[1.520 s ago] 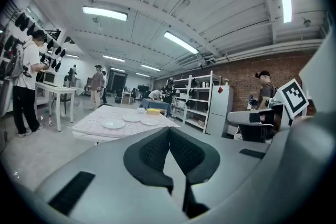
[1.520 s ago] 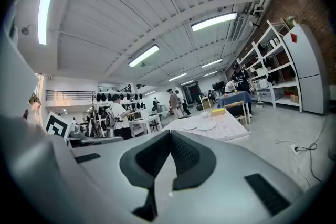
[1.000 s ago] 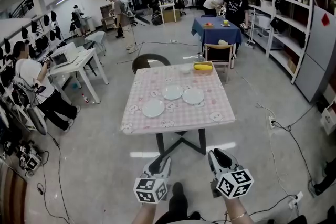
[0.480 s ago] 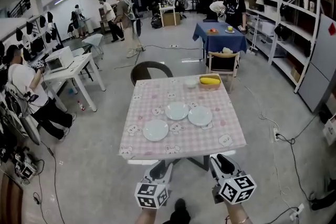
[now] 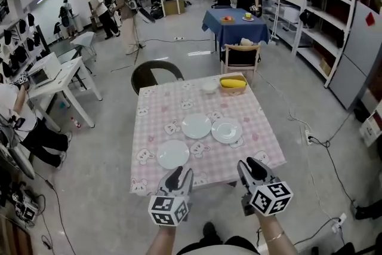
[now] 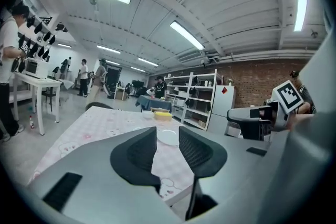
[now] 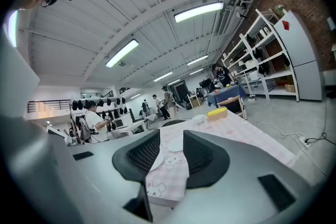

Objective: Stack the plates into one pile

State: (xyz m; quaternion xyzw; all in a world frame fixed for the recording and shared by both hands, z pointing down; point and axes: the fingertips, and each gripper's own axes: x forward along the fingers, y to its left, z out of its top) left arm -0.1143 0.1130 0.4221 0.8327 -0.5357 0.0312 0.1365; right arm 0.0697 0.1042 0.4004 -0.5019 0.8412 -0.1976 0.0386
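Three white plates lie apart on the pink checked table (image 5: 160, 106): one near the front left (image 5: 173, 154), one in the middle (image 5: 196, 126), one to its right (image 5: 227, 130). My left gripper (image 5: 178, 174) hovers over the table's near edge, just in front of the front-left plate. My right gripper (image 5: 250, 166) is level with it at the near right corner. Both have just been opening and stand open with nothing between the pads. The left gripper view (image 6: 167, 134) shows a plate (image 6: 170, 139) far ahead between the jaws. The right gripper view (image 7: 170, 136) shows a plate (image 7: 176, 144) ahead.
At the table's far side stand a small white bowl (image 5: 209, 86), a yellow basket (image 5: 233, 83) and a black chair (image 5: 156, 73). Beyond are a wooden chair (image 5: 242, 57) and a blue-clothed table (image 5: 236, 21). White shelves (image 5: 316, 15) line the right, a white desk (image 5: 54, 77) the left. Several people stand further back.
The table has come much closer in the head view. Both grippers have gone from above the bare floor to the table's near edge, and their jaws stand wider.
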